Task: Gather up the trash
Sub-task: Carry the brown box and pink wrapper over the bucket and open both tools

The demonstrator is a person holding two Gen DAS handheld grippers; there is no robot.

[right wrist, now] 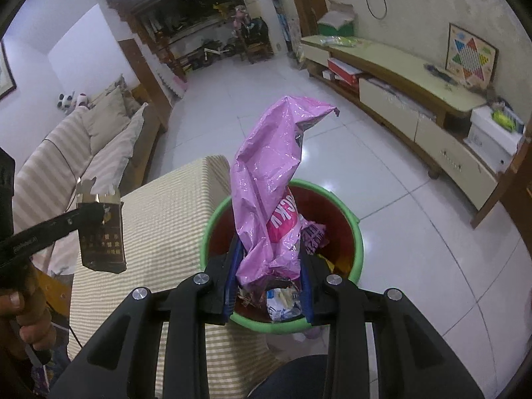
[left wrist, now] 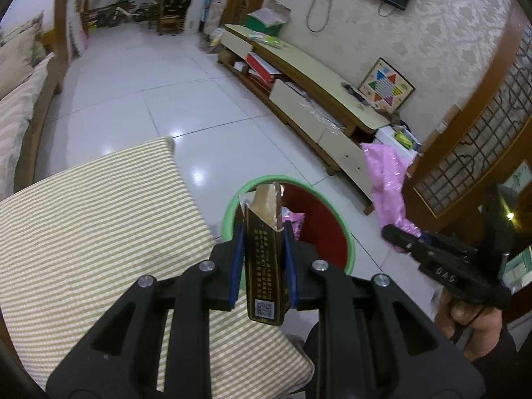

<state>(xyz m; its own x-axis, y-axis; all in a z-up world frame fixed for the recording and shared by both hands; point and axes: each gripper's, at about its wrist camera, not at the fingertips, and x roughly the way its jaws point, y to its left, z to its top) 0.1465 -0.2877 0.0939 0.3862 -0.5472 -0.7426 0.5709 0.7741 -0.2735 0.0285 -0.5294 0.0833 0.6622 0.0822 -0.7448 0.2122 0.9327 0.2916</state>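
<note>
My left gripper is shut on a black and gold cigarette pack, held upright over the near rim of a green bin with a red inside. My right gripper is shut on a crumpled pink plastic wrapper, held above the same green bin, which holds several wrappers. The pack also shows in the right wrist view, at the left with the left gripper. The pink wrapper and the right gripper show at the right of the left wrist view.
A striped cushioned seat lies left of the bin. A long low TV cabinet runs along the right wall, with a white box at its end. A sofa stands at the left. White tile floor stretches ahead.
</note>
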